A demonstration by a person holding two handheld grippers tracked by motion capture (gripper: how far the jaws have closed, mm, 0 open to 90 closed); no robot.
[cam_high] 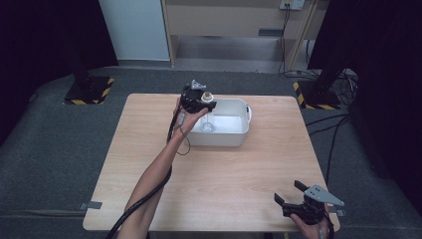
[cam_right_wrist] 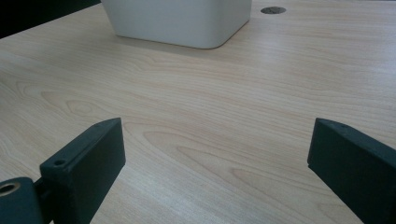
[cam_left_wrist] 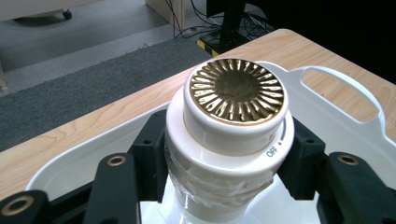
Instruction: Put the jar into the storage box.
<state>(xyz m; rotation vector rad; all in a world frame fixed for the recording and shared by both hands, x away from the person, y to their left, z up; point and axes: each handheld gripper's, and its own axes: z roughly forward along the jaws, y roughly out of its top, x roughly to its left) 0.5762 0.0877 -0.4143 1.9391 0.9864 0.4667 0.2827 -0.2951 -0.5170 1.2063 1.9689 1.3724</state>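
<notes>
- The right tool [cam_high: 290,195] is sitting nearest the camera in the high view, at the near right corner of the worktop [cam_high: 224,169], with its jaws standing wide apart and nothing between them; in the right gripper view the bare wood is showing between the two black jaws.
- The left tool [cam_high: 205,104] is reaching out at the end of a bare forearm and is hanging over the left end of the white tub [cam_high: 234,138], its cable trailing back along the arm.
- Its jaws are clamping on the white jar [cam_left_wrist: 224,154], one pad pressing on each side of the jar's body just under the cap (the body is looking wrapped in clear film).
- The jar is standing upright in the grip, its round gold ribbed top [cam_left_wrist: 237,90] facing up and a small "OFF" mark showing on the white collar.
- The jar is sitting above the tub's inside, near its far left corner; whether its base is touching the tub floor is hidden.
- The tub is resting at the middle back of the worktop, well apart from the right tool, with a cut-out handle at its right end.
</notes>
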